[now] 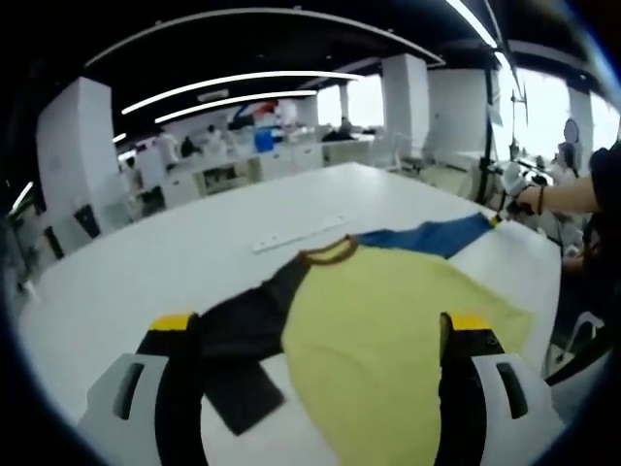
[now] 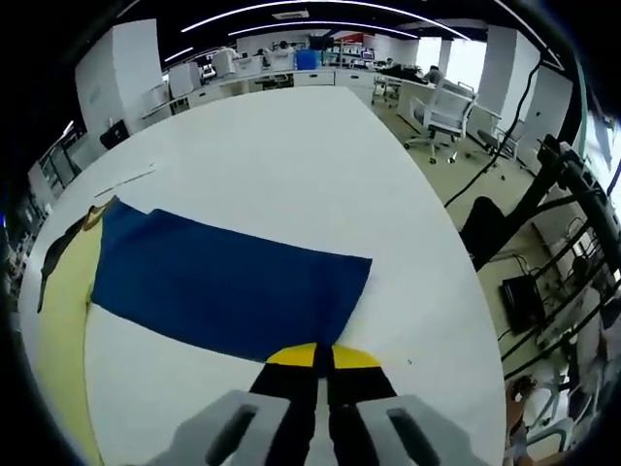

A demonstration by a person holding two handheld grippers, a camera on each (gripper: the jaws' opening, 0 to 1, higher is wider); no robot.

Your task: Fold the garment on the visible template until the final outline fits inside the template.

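Note:
A shirt with a yellow body (image 1: 388, 330), a brown collar (image 1: 330, 254), a black sleeve (image 1: 243, 330) and a blue sleeve (image 1: 437, 236) lies flat on the white table (image 1: 146, 262). My left gripper (image 1: 321, 325) hovers open above the shirt's near part, one jaw over the black sleeve and the other over the yellow body. In the right gripper view, my right gripper (image 2: 323, 355) is shut on the cuff edge of the blue sleeve (image 2: 223, 282), which stretches out flat. The yellow body (image 2: 58, 320) and black sleeve (image 2: 53, 248) lie at the left.
A pale strip (image 1: 301, 233) lies on the table beyond the collar, also seen as the strip (image 2: 126, 180). A person's gloved hand (image 1: 519, 184) is at the blue sleeve's end. Office chairs (image 2: 441, 116) and cables (image 2: 495, 165) stand off the table's right edge.

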